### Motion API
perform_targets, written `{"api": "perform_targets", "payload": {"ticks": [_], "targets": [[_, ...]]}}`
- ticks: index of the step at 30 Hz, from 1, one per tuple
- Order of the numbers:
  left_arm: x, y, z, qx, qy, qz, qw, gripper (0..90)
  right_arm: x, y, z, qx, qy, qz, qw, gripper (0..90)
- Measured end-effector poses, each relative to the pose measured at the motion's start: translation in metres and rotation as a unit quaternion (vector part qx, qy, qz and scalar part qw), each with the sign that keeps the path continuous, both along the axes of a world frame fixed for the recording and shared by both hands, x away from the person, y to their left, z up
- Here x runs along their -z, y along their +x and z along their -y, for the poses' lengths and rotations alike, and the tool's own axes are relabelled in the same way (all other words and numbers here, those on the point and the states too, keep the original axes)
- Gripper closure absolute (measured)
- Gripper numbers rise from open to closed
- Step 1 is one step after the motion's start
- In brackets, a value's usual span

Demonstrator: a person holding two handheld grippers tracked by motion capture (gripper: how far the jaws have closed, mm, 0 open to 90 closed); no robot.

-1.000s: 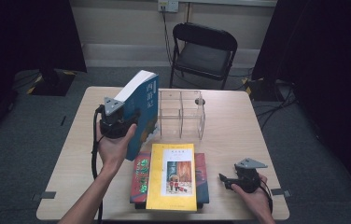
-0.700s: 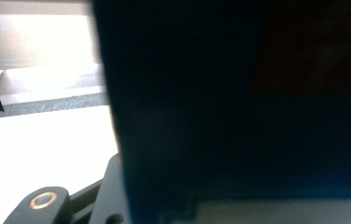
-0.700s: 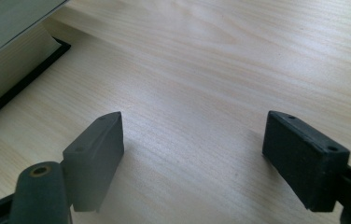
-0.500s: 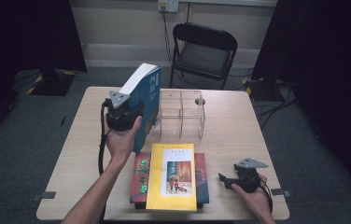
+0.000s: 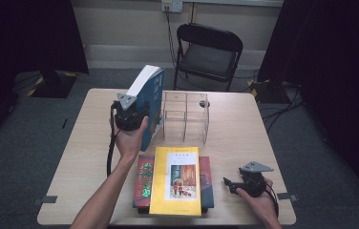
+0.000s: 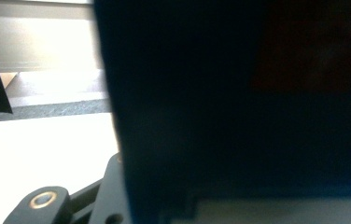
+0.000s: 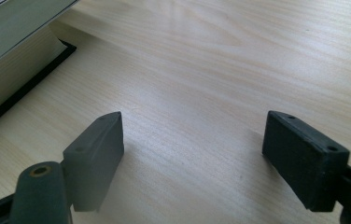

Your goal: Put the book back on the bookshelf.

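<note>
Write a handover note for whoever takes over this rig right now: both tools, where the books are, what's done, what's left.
Left tool: shut on the blue book, held upright and off the table, just left of the clear divider rack.
Right tool: open, holding nothing, resting on the table at the near right.
Stack: the yellow book lies flat on top of other books at the near edge.
Done: blue book picked up and brought beside the rack.
Left: probably stand it in a rack slot, all of which look empty, then likely do the same with the stacked books.
</note>
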State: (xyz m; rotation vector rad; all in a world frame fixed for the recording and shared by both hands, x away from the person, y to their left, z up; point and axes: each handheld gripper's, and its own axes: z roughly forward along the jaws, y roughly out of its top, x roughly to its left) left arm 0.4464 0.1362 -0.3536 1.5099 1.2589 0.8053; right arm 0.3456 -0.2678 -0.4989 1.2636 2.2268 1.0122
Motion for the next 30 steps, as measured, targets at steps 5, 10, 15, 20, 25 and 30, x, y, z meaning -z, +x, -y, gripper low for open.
{"api": "perform_targets", "payload": {"ticks": [5, 10, 15, 20, 25, 30], "targets": [[0.010, 0.000, 0.001, 0.000, 0.005, 0.005, 1.0000, 62.0, 0.000, 0.000, -0.001, -0.001, -0.004, 0.000, 1.0000, 20.6], [0.016, -0.005, 0.000, -0.006, 0.003, 0.007, 0.9999, 62.0, 0.000, 0.000, -0.001, -0.002, -0.007, 0.002, 1.0000, 20.5], [0.017, -0.006, -0.003, -0.003, 0.018, 0.011, 0.9998, 62.0, 0.000, 0.000, -0.001, -0.002, -0.007, 0.002, 1.0000, 20.6], [0.024, -0.007, -0.003, -0.003, 0.022, 0.013, 0.9997, 62.0, 0.000, 0.000, -0.001, -0.002, -0.008, 0.002, 1.0000, 20.6], [0.031, -0.008, -0.002, -0.003, 0.020, 0.013, 0.9997, 62.0, 0.000, 0.000, -0.001, -0.002, -0.007, 0.002, 1.0000, 20.6], [0.038, -0.012, -0.004, -0.002, 0.019, 0.010, 0.9998, 62.0, 0.000, 0.000, -0.001, -0.002, -0.006, 0.002, 1.0000, 20.6]]}}
